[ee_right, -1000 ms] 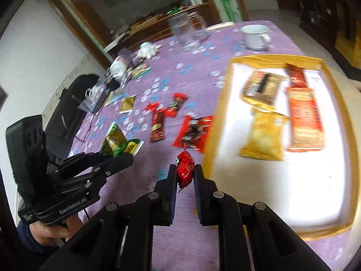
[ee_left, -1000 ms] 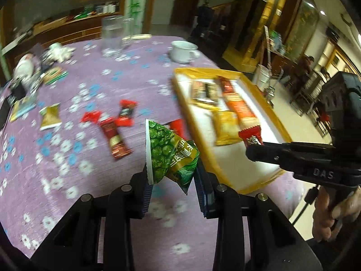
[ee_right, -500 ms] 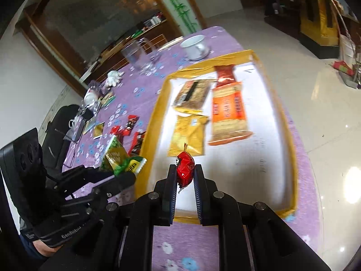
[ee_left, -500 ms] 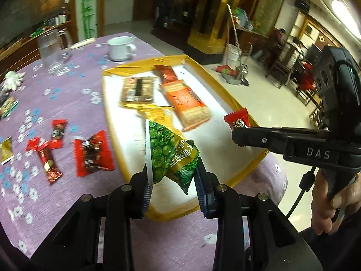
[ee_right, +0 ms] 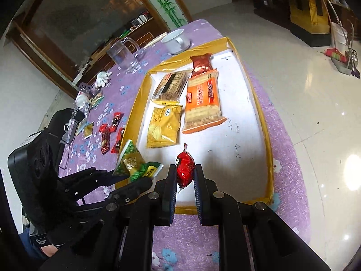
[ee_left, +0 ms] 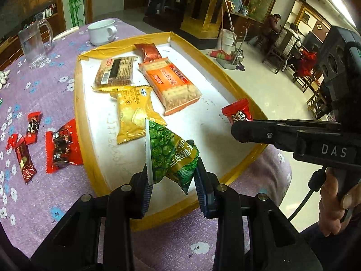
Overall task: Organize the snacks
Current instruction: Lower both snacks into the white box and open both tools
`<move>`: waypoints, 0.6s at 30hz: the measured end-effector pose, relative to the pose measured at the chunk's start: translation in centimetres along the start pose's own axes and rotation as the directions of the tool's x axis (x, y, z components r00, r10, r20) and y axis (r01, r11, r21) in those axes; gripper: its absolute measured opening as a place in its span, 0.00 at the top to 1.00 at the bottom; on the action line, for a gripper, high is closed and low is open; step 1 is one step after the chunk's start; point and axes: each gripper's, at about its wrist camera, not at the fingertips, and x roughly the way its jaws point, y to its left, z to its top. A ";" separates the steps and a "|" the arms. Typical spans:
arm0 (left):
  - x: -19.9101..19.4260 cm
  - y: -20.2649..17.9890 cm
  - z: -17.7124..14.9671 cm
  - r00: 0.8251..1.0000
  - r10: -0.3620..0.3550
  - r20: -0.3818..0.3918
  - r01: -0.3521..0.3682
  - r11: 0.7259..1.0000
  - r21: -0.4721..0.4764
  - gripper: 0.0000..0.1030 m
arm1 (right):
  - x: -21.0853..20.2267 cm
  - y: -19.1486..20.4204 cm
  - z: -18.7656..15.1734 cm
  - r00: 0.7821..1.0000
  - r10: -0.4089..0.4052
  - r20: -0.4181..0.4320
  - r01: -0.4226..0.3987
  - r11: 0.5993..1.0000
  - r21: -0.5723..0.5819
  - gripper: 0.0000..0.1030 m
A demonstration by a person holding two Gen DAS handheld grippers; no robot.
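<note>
My left gripper (ee_left: 172,176) is shut on a green pea snack bag (ee_left: 171,155) and holds it above the near end of the yellow-rimmed white tray (ee_left: 216,122). My right gripper (ee_right: 184,176) is shut on a small red candy (ee_right: 185,166) over the tray's near part (ee_right: 225,158). The candy (ee_left: 238,114) and right gripper (ee_left: 239,133) show at the right of the left wrist view; the green bag (ee_right: 133,160) shows at the left of the right wrist view. In the tray lie a yellow packet (ee_left: 133,113), an orange cracker pack (ee_left: 171,83), a brown bar pack (ee_left: 117,70) and a red-brown packet (ee_left: 149,50).
Several red and dark candy packets (ee_left: 61,146) lie on the purple flowered tablecloth (ee_left: 45,90) left of the tray. A white cup (ee_left: 101,31) and a glass mug (ee_left: 33,43) stand beyond it. The table edge is just right of the tray, with floor below.
Both grippers have moved right over the tray with their snacks still held. The loose candies on the cloth now lie further left in view.
</note>
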 end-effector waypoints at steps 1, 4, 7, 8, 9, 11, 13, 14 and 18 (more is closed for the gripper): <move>0.1 0.0 -0.1 1.000 0.001 -0.003 -0.001 1.000 0.000 0.70 | 0.2 -0.1 0.0 1.000 0.002 -0.006 -0.002 1.000 0.000 0.86; 0.4 -0.1 -0.2 1.000 0.006 -0.012 -0.006 1.000 0.002 0.70 | 0.8 -0.2 0.1 1.000 0.008 -0.024 -0.008 1.000 0.002 0.86; 0.8 -0.1 -0.3 1.000 0.011 -0.020 -0.011 1.000 0.000 0.70 | 1.5 -0.2 0.2 0.999 0.018 -0.045 -0.018 1.000 -0.006 0.86; 0.9 -0.2 -0.3 1.000 0.014 -0.023 -0.014 1.000 0.000 0.70 | 1.7 -0.1 0.2 0.998 0.020 -0.052 -0.021 1.000 -0.013 0.86; 1.0 -0.2 -0.3 1.000 0.015 -0.025 -0.015 1.000 0.000 0.70 | 1.9 0.0 0.3 0.998 0.022 -0.059 -0.023 1.000 -0.020 0.86; 1.2 -0.2 -0.4 0.999 0.020 -0.028 -0.020 1.000 0.001 0.70 | 2.4 0.1 0.3 0.997 0.029 -0.075 -0.032 0.999 -0.030 0.86; 1.4 -0.2 -0.3 0.999 0.026 -0.031 -0.026 1.000 0.001 0.70 | 2.8 0.2 0.4 0.995 0.034 -0.090 -0.037 0.999 -0.038 0.86; 1.4 -0.2 -0.3 0.999 0.029 -0.032 -0.029 1.000 0.000 0.70 | 3.0 0.1 0.4 0.995 0.035 -0.098 -0.039 0.998 -0.040 0.86; 1.7 -0.3 -0.4 0.999 0.043 -0.034 -0.043 0.999 0.001 0.70 | 3.7 0.1 0.5 0.991 0.041 -0.124 -0.047 0.998 -0.046 0.85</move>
